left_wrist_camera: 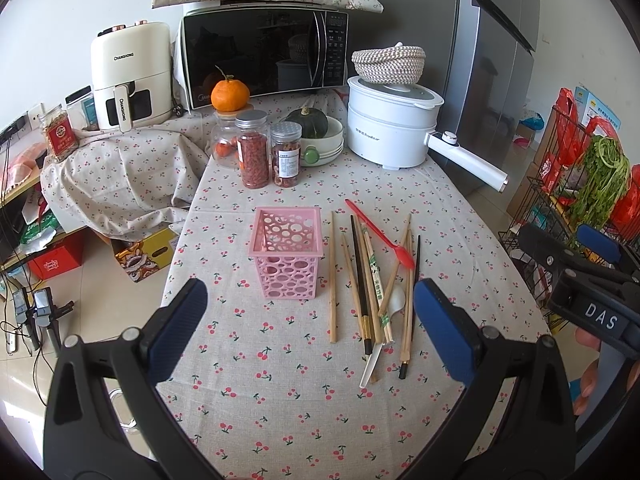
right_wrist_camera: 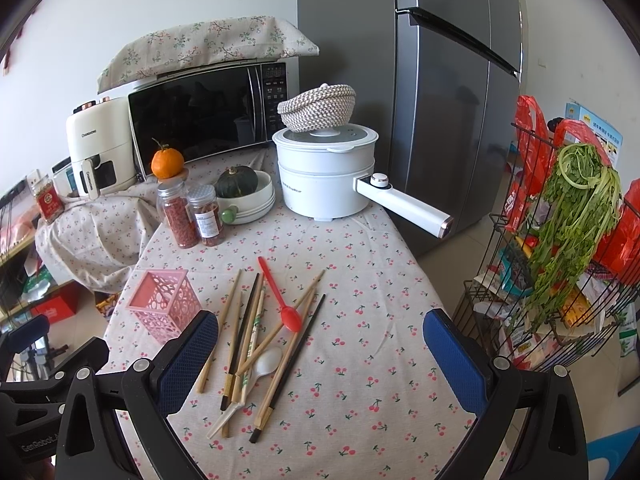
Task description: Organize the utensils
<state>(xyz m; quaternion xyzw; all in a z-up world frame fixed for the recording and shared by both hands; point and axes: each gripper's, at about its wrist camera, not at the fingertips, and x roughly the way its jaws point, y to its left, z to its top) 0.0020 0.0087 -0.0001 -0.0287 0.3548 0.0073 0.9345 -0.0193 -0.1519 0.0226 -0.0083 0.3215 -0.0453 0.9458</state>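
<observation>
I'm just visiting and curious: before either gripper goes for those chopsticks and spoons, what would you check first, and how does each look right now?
1. Pink holder upright, top open: ok.
2. Left gripper open, holding nothing: ok.
3. Right gripper open, holding nothing: ok.
4. Chopsticks separated for single picks: not ok, most are crossed in a pile.
5. Red spoon free on top: ok.
6. White spoon free: not ok, lying under chopsticks.

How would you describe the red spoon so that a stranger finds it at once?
Look at the cherry-print tablecloth, right of the pink perforated holder, where chopsticks lie scattered. The red spoon lies diagonally on that pile. It is the only bright red utensil; the other spoon is white.
</observation>
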